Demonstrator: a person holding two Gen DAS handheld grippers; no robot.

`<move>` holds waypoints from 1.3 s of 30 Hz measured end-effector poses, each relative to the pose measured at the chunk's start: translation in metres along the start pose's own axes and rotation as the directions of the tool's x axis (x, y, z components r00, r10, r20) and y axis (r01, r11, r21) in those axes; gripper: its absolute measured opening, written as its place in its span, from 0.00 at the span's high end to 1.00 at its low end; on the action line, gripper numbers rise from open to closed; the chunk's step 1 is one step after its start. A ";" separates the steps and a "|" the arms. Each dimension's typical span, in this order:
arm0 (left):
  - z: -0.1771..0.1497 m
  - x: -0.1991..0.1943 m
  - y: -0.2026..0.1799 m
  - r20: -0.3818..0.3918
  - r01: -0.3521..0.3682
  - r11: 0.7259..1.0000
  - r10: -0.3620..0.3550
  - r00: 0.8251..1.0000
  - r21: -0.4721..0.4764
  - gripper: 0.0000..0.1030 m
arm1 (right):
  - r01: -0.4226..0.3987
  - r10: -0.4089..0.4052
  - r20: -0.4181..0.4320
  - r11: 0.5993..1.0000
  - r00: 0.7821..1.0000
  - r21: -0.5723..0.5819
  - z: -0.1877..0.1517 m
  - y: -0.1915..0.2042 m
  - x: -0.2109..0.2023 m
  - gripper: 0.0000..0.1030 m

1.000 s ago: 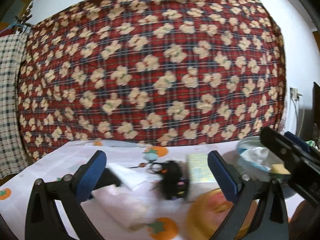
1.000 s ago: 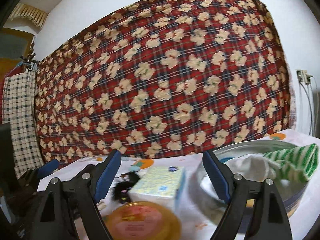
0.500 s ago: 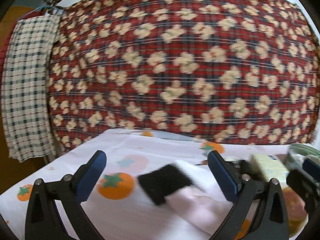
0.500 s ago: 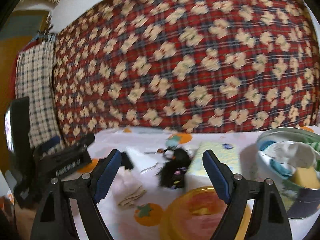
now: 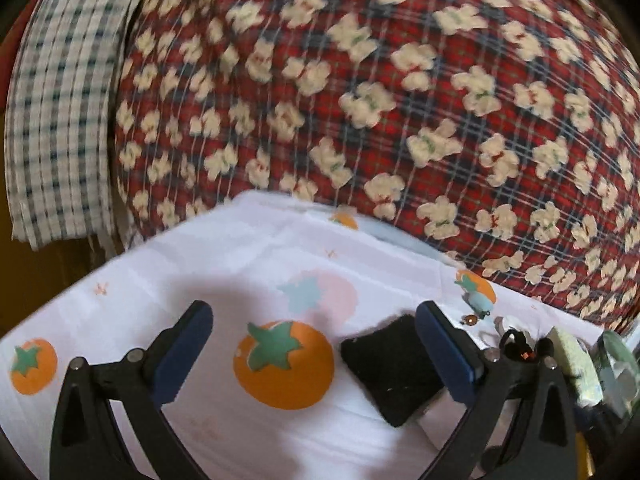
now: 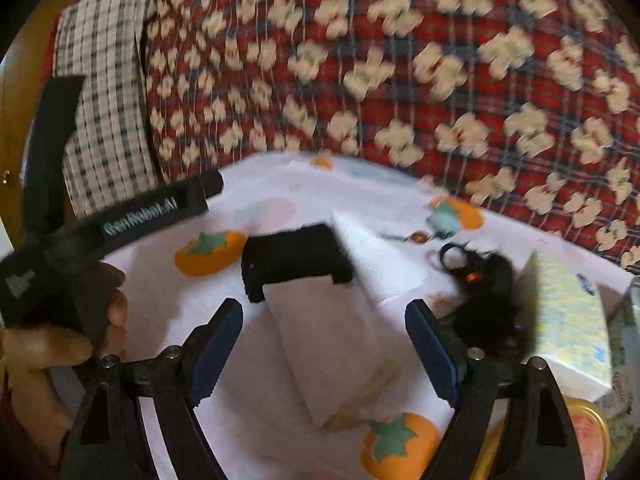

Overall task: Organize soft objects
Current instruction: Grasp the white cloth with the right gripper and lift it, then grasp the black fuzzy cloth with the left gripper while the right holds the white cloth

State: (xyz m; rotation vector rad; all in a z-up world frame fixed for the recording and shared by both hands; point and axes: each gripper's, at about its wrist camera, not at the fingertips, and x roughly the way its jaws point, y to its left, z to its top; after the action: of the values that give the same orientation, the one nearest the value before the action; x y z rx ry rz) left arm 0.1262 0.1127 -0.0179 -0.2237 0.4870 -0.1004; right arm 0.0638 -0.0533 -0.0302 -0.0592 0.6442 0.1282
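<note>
Left hand-held gripper [image 5: 312, 356]: jaws stand wide, nothing between the pads; it hangs over the bench above a printed orange fruit
Right hand-held gripper [image 6: 324, 350]: jaws wide apart, pads free of any cloth; the pale pink folded cloth lies under the gap between them
Black cloth [image 6: 294, 258]: flat on the bench cover, one edge tucked under the far end of the pink cloth; in the left view it sits just beside the right finger
Pale pink folded cloth [image 6: 328, 354]: long fold running toward the camera, near end close to an orange print
White folded cloth [image 6: 380, 258]: just right of the black one, touching it
Black furry item [image 6: 486, 300]: right of the cloths, beside the tissue pack [image 6: 568, 320]; blurred, its kind unclear
Bench [image 5: 224, 264]: covered by a white sheet with orange fruit prints
Backdrop: red plaid blanket [image 5: 400, 80] with cream figures, checked cloth [image 5: 60, 120] hanging at left
Person's hand [image 6: 56, 344]: grips the left tool's handle at the left edge of the right view
</note>
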 end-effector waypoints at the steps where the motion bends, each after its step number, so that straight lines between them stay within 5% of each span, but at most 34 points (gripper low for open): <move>1: 0.000 0.003 0.003 -0.013 -0.002 1.000 0.002 1.000 -0.016 0.01 | -0.003 0.003 -0.042 1.000 0.999 -0.006 0.001 0.002 0.009 0.17; 8: -0.002 0.011 0.005 -0.054 -0.007 0.999 0.005 0.999 -0.033 0.01 | 0.000 0.001 -0.265 1.000 0.964 0.003 -0.003 0.000 0.054 0.26; 12: -0.001 0.011 0.005 -0.056 -0.001 1.000 -0.001 0.998 -0.030 0.01 | -0.013 0.010 -0.237 1.000 0.971 -0.011 -0.001 0.002 0.045 0.71; 15: -0.001 0.011 0.007 -0.056 0.011 0.999 -0.013 0.998 -0.037 0.01 | -0.056 0.055 -0.221 0.998 0.974 -0.001 -0.001 0.001 0.041 0.84; 24: -0.001 0.012 0.010 -0.068 0.077 0.995 -0.081 0.994 -0.059 0.01 | -0.192 0.188 0.064 0.978 0.980 0.078 0.001 -0.017 -0.031 0.86; 30: -0.004 0.019 -0.012 -0.122 0.143 0.989 -0.138 0.983 0.041 0.01 | -0.073 0.037 0.283 0.990 0.958 0.117 0.000 -0.045 -0.084 0.86; 34: -0.007 0.029 -0.042 -0.206 0.198 0.965 -0.162 0.965 0.171 0.01 | -0.028 -0.028 0.298 0.983 0.954 0.180 0.001 -0.067 -0.090 0.86; 39: -0.020 0.044 -0.082 -0.340 0.286 0.896 -0.167 0.926 0.339 0.02 | -0.019 -0.070 0.307 0.961 0.949 0.275 0.004 -0.093 -0.095 0.86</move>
State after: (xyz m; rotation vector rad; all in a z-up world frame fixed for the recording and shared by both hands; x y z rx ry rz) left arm 0.1516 0.0224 -0.0352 0.1257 0.7349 -0.4643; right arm 0.0036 -0.1545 0.0315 0.2191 0.3363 0.0199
